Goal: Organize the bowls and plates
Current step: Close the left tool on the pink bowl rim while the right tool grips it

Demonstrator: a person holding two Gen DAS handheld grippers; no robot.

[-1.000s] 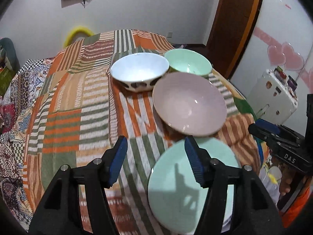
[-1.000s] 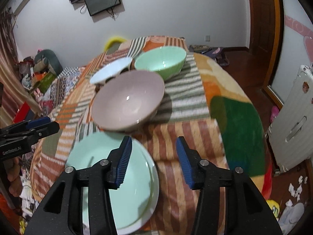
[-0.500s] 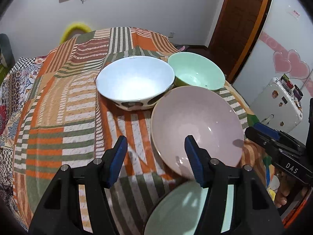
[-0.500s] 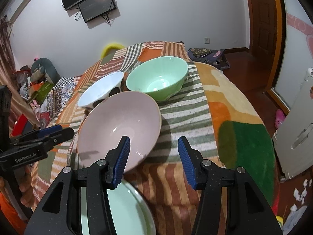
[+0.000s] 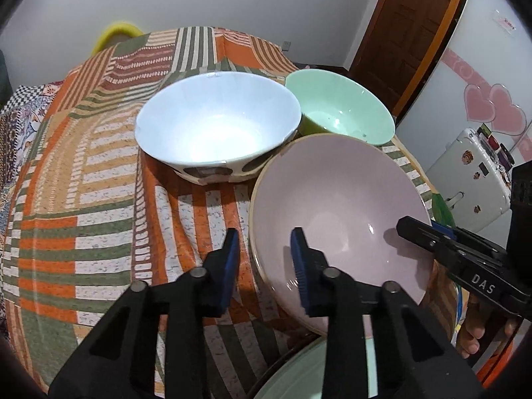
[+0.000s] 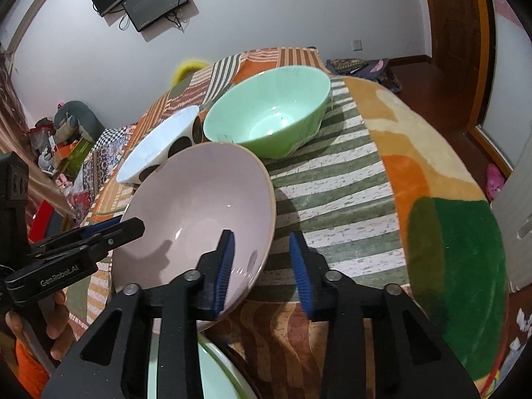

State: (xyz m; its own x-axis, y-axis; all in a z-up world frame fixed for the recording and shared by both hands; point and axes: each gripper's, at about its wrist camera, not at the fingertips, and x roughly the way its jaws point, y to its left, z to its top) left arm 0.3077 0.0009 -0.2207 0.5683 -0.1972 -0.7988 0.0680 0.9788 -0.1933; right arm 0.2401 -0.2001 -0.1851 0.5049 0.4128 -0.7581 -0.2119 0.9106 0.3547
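Observation:
A pink bowl [image 5: 335, 206] sits on the patchwork cloth, nearest to me; it also shows in the right wrist view [image 6: 196, 206]. My left gripper [image 5: 264, 259] is open and straddles its left rim. My right gripper [image 6: 261, 259] is open and straddles its right rim. Behind it stand a white bowl with dark spots [image 5: 216, 133] and a mint green bowl [image 5: 339, 106]; both show in the right wrist view, white bowl [image 6: 159, 146], green bowl [image 6: 269, 113]. A mint green plate [image 6: 206, 372] lies at the near edge, mostly hidden by the grippers.
The round table [image 6: 432, 199] carries a striped patchwork cloth. A white suitcase [image 5: 472, 173] stands to the right, near a wooden door [image 5: 409, 26]. Clutter lies on the floor at left [image 6: 60, 143].
Both grippers have moved forward from over the green plate to the pink bowl. Their jaws have narrowed somewhat and now stand either side of the bowl's rim.

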